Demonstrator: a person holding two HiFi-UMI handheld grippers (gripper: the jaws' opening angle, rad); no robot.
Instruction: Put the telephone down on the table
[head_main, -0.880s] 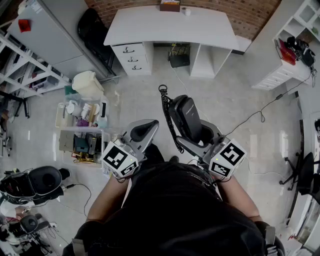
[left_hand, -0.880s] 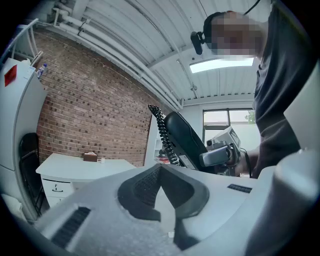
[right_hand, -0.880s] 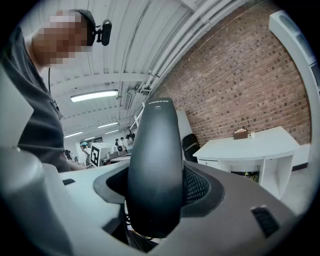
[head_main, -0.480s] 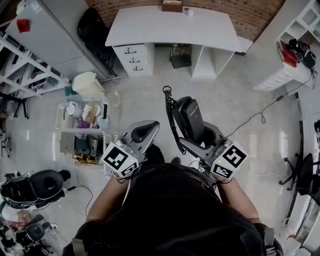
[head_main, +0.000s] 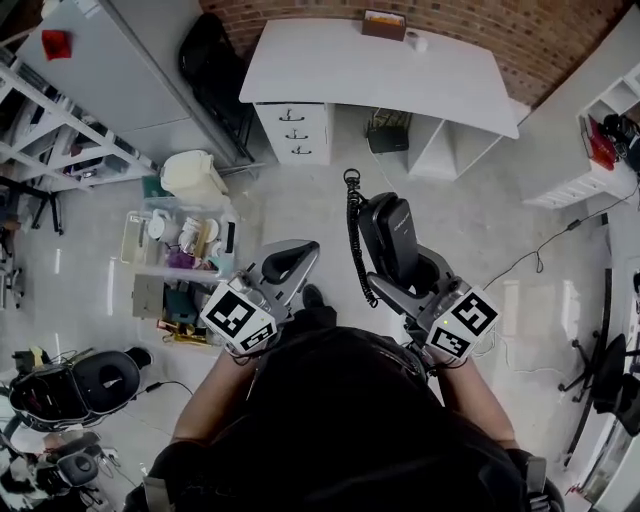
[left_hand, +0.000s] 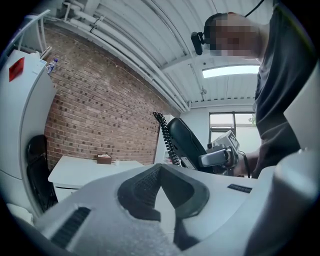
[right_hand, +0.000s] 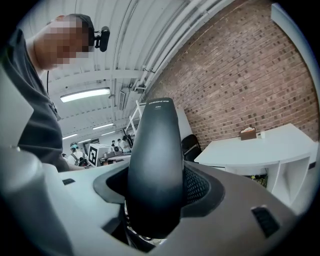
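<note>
Holding the telephone upright in your right gripper, jaws wide around its body | it hangs in mid-air, well short of the white table | your left gripper pinched together, empty.

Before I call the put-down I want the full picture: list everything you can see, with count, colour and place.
telephone: one, black, upright between the right gripper's jaws
coiled cord: one, black, along the telephone's left side
table: one, white, ahead by the brick wall
box: one, brown, at the table's far edge
cup: one, white, beside the box
drawer unit: one, white, under the table's left end
bin: one, cream, on the floor at left
storage trays: several, clear, holding small items, next to the bin
shelving: one, white, at right
floor cable: one, dark, at right
left gripper: one, grey, jaws together, empty
right gripper: one, grey, closed on the telephone
</note>
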